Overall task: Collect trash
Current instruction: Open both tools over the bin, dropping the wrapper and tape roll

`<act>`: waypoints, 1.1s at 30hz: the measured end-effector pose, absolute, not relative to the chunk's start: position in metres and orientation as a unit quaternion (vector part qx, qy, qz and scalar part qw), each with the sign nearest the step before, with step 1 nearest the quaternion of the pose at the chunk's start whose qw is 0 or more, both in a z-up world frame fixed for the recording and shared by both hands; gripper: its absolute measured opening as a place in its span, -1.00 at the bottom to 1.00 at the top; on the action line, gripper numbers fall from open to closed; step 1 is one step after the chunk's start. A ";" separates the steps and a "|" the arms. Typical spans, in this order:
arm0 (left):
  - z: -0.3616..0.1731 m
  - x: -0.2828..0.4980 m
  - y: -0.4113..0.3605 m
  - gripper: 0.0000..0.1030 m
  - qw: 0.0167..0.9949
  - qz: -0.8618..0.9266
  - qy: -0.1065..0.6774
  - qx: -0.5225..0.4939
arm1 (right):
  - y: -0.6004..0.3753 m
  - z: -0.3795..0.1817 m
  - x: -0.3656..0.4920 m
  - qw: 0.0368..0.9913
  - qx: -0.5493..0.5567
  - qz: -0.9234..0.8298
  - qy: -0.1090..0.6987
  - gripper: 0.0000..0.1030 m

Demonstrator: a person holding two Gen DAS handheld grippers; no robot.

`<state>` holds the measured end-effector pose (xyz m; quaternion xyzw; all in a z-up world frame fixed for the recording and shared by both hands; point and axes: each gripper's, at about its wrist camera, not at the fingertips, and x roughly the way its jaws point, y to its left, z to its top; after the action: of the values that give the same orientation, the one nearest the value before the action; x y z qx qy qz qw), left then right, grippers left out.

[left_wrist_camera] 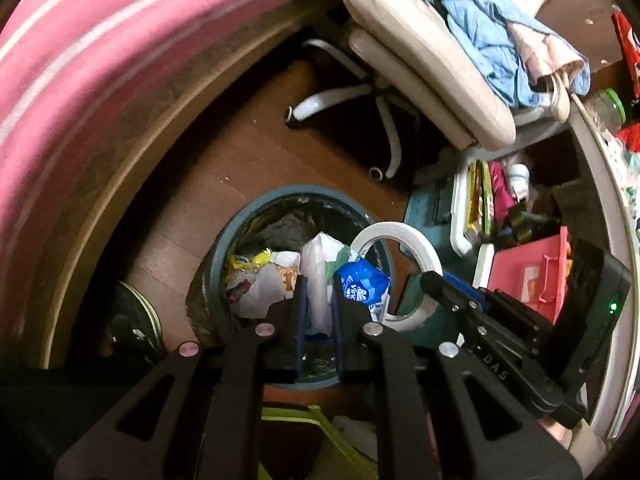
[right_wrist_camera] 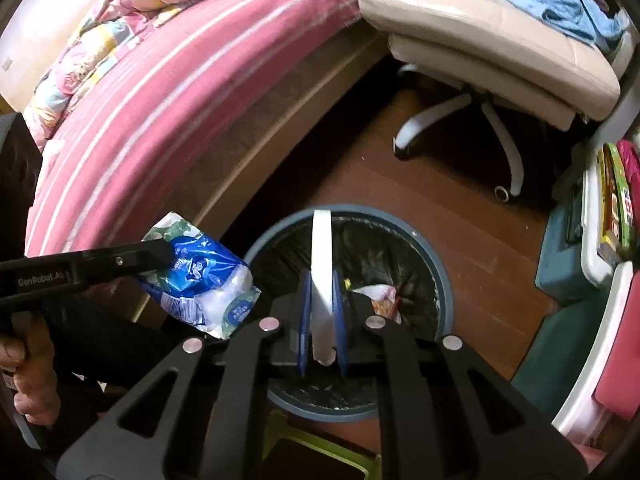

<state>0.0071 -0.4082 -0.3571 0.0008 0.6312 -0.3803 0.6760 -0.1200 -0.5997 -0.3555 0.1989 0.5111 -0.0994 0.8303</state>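
A round blue-grey trash bin (left_wrist_camera: pixel 240 216) with a black liner stands on the wooden floor and holds several wrappers (left_wrist_camera: pixel 260 272). My left gripper (left_wrist_camera: pixel 319 284) is shut on a crumpled blue and white plastic wrapper (left_wrist_camera: pixel 320 276), held above the bin's near side. It also shows in the right wrist view (right_wrist_camera: pixel 200 276), left of the bin (right_wrist_camera: pixel 436 264). My right gripper (right_wrist_camera: pixel 322 280) is shut on a white ring-shaped tape roll (right_wrist_camera: pixel 322 260), held edge-on over the bin. The roll also shows in the left wrist view (left_wrist_camera: pixel 416 240).
A pink striped mattress (right_wrist_camera: pixel 160 92) on a wooden bed frame runs along the left. A cream office chair (left_wrist_camera: pixel 420 64) piled with clothes stands behind the bin. Crates with books and pink boxes (left_wrist_camera: pixel 528 276) crowd the right. A green stool (right_wrist_camera: pixel 320 448) is below.
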 end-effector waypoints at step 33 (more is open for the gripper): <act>-0.357 0.005 -0.410 0.19 0.682 -0.378 0.626 0.012 | -0.580 -0.324 -0.117 0.856 0.190 -0.097 0.471 0.18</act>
<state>0.0053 -0.4099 -0.3568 0.0121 0.6260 -0.3784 0.6818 -0.1171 -0.5800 -0.3240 0.1895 0.4709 -0.0975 0.8560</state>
